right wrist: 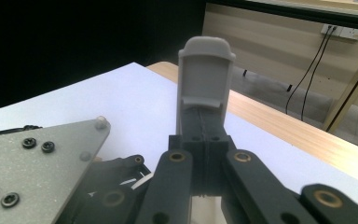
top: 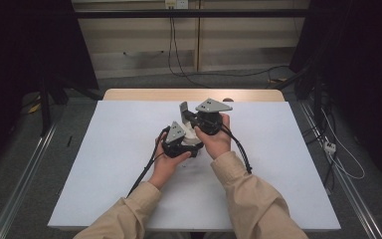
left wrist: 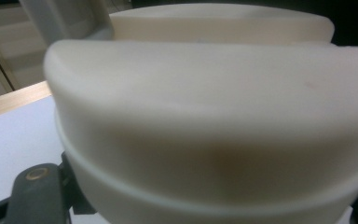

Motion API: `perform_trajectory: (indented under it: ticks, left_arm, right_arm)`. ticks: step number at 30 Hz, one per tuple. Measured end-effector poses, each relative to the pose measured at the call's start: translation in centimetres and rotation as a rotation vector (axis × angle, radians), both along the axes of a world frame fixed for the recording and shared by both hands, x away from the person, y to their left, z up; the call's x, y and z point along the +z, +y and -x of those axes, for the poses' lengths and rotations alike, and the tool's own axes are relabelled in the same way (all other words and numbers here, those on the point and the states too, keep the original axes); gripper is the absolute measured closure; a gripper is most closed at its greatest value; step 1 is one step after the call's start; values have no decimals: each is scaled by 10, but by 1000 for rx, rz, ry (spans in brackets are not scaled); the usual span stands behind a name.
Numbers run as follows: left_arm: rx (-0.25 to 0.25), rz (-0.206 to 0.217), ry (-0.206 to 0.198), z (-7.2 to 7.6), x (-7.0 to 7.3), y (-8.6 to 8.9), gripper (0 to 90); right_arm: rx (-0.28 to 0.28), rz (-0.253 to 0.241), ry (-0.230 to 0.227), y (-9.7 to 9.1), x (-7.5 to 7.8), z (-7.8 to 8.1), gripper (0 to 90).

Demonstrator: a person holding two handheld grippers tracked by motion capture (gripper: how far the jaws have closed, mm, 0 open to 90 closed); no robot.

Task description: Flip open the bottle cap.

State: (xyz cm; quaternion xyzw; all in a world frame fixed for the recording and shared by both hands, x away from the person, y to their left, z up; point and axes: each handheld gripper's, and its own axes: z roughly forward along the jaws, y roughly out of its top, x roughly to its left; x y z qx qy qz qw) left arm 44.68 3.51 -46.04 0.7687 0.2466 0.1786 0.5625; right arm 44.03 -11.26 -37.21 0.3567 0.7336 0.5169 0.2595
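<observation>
Left gripper point(top: 195, 141) grasps a cream-white piece point(left wrist: 205, 121), lifted just above the white table point(top: 104, 164) at centre. Right gripper point(right wrist: 206, 84), at one o'clock from it, is clenched with nothing between its pads. Judging by this, pickup is done; placing remains.

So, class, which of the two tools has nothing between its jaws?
The right tool: its grey tips stand pressed together with nothing between them. The left tool grips a cream rounded piece.
</observation>
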Motion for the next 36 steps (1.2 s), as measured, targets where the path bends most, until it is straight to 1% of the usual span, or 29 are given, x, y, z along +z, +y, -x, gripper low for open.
perform_trajectory:
  ticks: [6, 18, 20, 25, 36]
  left_arm:
    - [0, 0, 1, 0, 0, 0, 186]
    - [0, 0, 2, 0, 0, 0, 186]
    - [6, 2, 3, 0, 0, 0, 187]
    - [7, 2, 3, 0, 0, 0, 186]
    - [1, -2, 2, 0, 0, 0, 186]
  right_arm:
    - [-6, -4, 0, -1, -2, -2, 900]
    - [-7, 3, 7, 2, -2, -7, 900]
    - [-8, 2, 8, 2, -3, -8, 900]
    - [-5, 3, 14, 2, -2, -9, 900]
    - [-12, 7, 11, 4, 0, -12, 900]
